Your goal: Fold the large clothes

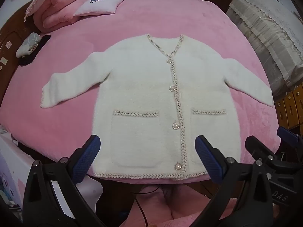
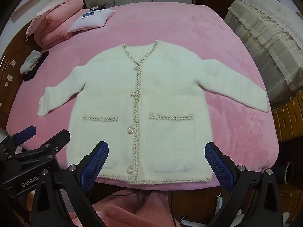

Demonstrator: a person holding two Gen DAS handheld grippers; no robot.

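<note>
My left claw [image 1: 145, 151] hangs with its blue pads spread wide apart and nothing between them, tilted steeply down over the near hem of the white cardigan [image 1: 157, 98]. My right claw [image 2: 156, 158] is spread just as wide and also empty, poised over the same hem a little further right; each claw shows at the edge of the other's view. The cardigan lies flat and face up on the pink bed [image 1: 170, 22], buttoned, collar toward the far side, hem along the near edge, both sleeves stretched out left and right. Braided trim runs down the front, across the two pockets and along the hem, with four pearl buttons [image 1: 172, 88] beside it. At the far left of the bed sit a folded pink quilt [image 1: 56, 5] and a small pale cushion [image 1: 98, 5]. A lace-covered stack [image 1: 265, 37] stands off the bed's right side.
</note>
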